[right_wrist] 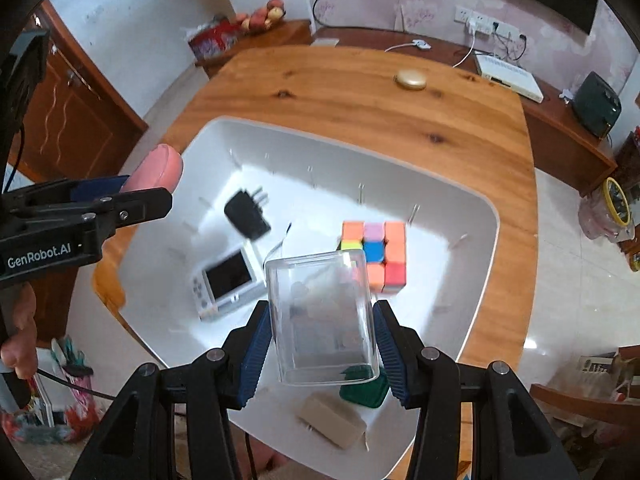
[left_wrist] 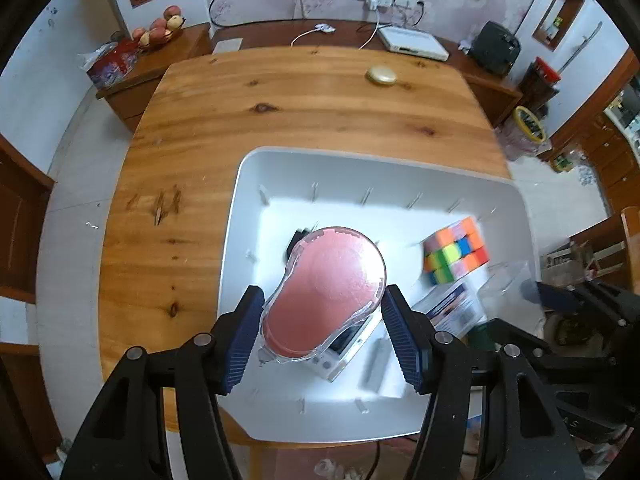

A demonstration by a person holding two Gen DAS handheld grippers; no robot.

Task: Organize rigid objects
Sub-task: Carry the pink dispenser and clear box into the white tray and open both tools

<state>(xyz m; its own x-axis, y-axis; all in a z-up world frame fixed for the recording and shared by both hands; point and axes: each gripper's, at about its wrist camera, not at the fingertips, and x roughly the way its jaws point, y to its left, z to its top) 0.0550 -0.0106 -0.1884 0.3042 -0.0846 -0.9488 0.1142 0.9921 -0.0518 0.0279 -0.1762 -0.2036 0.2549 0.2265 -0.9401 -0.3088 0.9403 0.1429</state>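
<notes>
The left gripper [left_wrist: 323, 336] points steeply down over the white bin [left_wrist: 280, 160], its blue fingers [left_wrist: 244, 336] clamped on the sides of a pink tape dispenser [left_wrist: 324, 292] in a clear shell. The dispenser's long axis runs from the round wheel end, which is farther from the camera, back toward the narrower tail near the fingers' base, leaning a little to the left; its broad pink face is turned up to the left wrist camera. It hangs above the bin floor, over a white camera-like device [left_wrist: 352, 344]. The right gripper [right_wrist: 322, 354] also aims sharply downward above the same bin [right_wrist: 476, 216], its fingers [right_wrist: 256, 356] pressing both side walls of a clear plastic box [right_wrist: 322, 316]. The box stands with its long axis roughly along the fingers, tilted slightly, above a green object [right_wrist: 366, 392] and a beige block [right_wrist: 332, 420]. On the bin floor lie a black charger plug [right_wrist: 246, 216], the white device [right_wrist: 226, 280] and a colourful puzzle cube [right_wrist: 376, 254], all apart from one another. In the right wrist view the left gripper's arm crosses in from the left, a hand [right_wrist: 18, 332] holding its handle. The bin sits on the wooden counter [left_wrist: 280, 100], where a small gold disc [left_wrist: 381, 75] lies well apart near the far edge.
</notes>
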